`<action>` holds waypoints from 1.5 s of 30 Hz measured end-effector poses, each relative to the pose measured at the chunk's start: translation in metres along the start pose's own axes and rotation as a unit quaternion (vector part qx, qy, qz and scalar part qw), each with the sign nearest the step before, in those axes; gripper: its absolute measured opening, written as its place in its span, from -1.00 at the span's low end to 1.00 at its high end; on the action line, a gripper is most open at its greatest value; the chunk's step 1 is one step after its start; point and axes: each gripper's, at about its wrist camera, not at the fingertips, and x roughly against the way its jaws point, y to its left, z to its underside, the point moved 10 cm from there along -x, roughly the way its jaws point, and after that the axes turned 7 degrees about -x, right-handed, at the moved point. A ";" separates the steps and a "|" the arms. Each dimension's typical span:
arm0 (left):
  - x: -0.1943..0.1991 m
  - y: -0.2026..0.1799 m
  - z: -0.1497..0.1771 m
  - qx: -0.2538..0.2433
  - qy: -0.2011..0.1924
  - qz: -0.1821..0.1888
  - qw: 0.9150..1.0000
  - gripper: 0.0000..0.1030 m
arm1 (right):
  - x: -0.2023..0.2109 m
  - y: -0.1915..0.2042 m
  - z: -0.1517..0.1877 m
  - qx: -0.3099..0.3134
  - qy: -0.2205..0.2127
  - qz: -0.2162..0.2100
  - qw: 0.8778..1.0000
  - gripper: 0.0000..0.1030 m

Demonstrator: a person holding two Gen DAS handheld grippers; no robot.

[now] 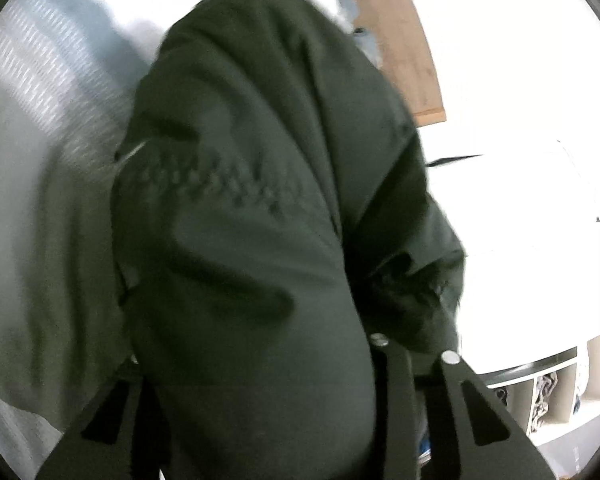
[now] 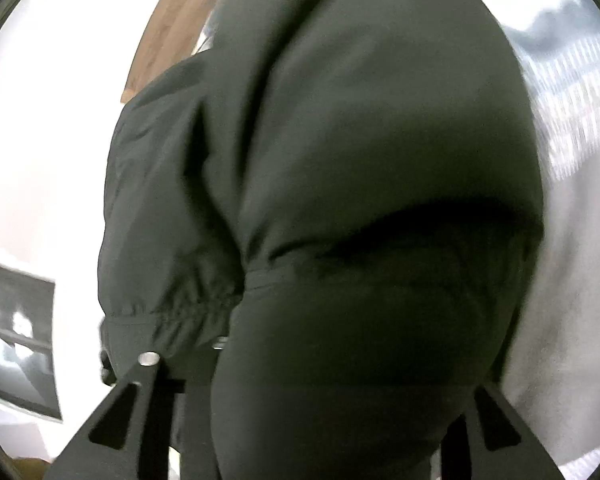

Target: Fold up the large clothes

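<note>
Garment: a dark green jacket [image 1: 240,220], bunched and blurred, fills both wrist views above the grey bedding [image 1: 40,220].
Left gripper [image 1: 284,380]: jaws narrowed, jacket fabric caught between them.
Right gripper [image 2: 312,392]: jaws narrowed on a fold of the jacket, beside its gathered elastic hem [image 2: 188,300].
Shelf unit [image 1: 552,388]: right of the jacket.

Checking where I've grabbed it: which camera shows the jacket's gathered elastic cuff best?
The right wrist view: the dark green jacket has its gathered cuff in plain sight just above the right gripper. The left wrist view shows only a dark, blurred bunch of fabric beside the left gripper; no gathers can be made out there.
</note>
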 end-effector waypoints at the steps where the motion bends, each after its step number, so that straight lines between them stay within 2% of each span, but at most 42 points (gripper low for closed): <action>1: 0.003 -0.015 -0.003 -0.019 -0.001 0.004 1.000 -0.46 | 0.002 0.010 -0.001 0.013 -0.004 0.008 1.000 -0.50; 4: 0.010 -0.060 -0.009 -0.100 0.006 -0.004 0.995 -0.53 | 0.016 0.055 -0.004 0.069 -0.031 0.024 0.997 -0.58; 6: 0.020 -0.095 -0.012 -0.140 0.005 0.007 0.990 -0.57 | 0.029 0.085 -0.007 0.101 -0.050 0.025 0.993 -0.60; 10: 0.051 -0.142 -0.013 -0.176 -0.011 0.032 0.984 -0.60 | 0.067 0.144 -0.002 0.143 -0.093 0.003 0.985 -0.61; 13: 0.083 -0.167 -0.007 -0.197 -0.024 0.044 0.979 -0.60 | 0.096 0.169 0.011 0.154 -0.110 -0.018 0.982 -0.62; 16: 0.110 -0.175 0.012 -0.211 -0.032 0.050 0.976 -0.60 | 0.119 0.182 0.028 0.157 -0.118 -0.037 0.980 -0.61; 17: 0.118 -0.177 0.020 -0.213 -0.034 0.053 0.975 -0.60 | 0.135 0.176 0.043 0.155 -0.121 -0.045 0.980 -0.61; 19: 0.163 -0.159 0.029 -0.207 -0.034 0.055 0.976 -0.60 | 0.160 0.164 0.067 0.149 -0.125 -0.055 0.979 -0.61; 24: 0.181 -0.115 0.089 -0.184 -0.007 0.035 0.982 -0.60 | 0.158 0.129 0.110 0.115 -0.117 -0.061 0.985 -0.61; 26: 0.176 -0.068 0.123 -0.158 0.019 0.001 0.987 -0.60 | 0.143 0.096 0.130 0.096 -0.103 -0.041 0.989 -0.61; 29: 0.158 -0.011 0.145 -0.128 0.046 -0.056 0.989 -0.57 | 0.109 0.042 0.143 0.065 -0.075 0.010 0.995 -0.56; 30: 0.159 0.008 0.149 -0.113 0.048 -0.074 0.990 -0.53 | 0.105 0.022 0.146 0.051 -0.068 0.029 0.996 -0.49; 32: 0.167 0.042 0.153 -0.091 0.053 -0.116 0.988 -0.29 | 0.102 -0.015 0.150 0.012 -0.069 0.058 0.996 -0.25; 34: 0.178 0.065 0.154 -0.081 0.061 -0.136 0.986 -0.08 | 0.106 -0.033 0.151 0.000 -0.074 0.089 0.993 0.31; 37: 0.193 0.068 0.155 -0.075 0.062 -0.141 0.985 0.00 | 0.122 -0.051 0.147 -0.003 -0.082 0.137 0.987 0.59; 38: 0.198 0.066 0.144 -0.076 0.058 -0.141 0.985 0.00 | 0.129 -0.060 0.139 -0.006 -0.085 0.147 0.985 0.61; 41: 0.219 0.058 0.125 -0.085 0.049 -0.145 0.985 0.00 | 0.146 -0.059 0.145 0.000 -0.101 0.176 0.979 0.64; 43: 0.230 0.059 0.119 -0.106 0.050 -0.157 0.981 0.01 | 0.159 -0.048 0.145 0.009 -0.112 0.197 0.974 0.64; 45: 0.235 0.042 0.116 -0.142 0.062 -0.170 0.973 0.01 | 0.170 -0.033 0.148 0.021 -0.124 0.209 0.970 0.63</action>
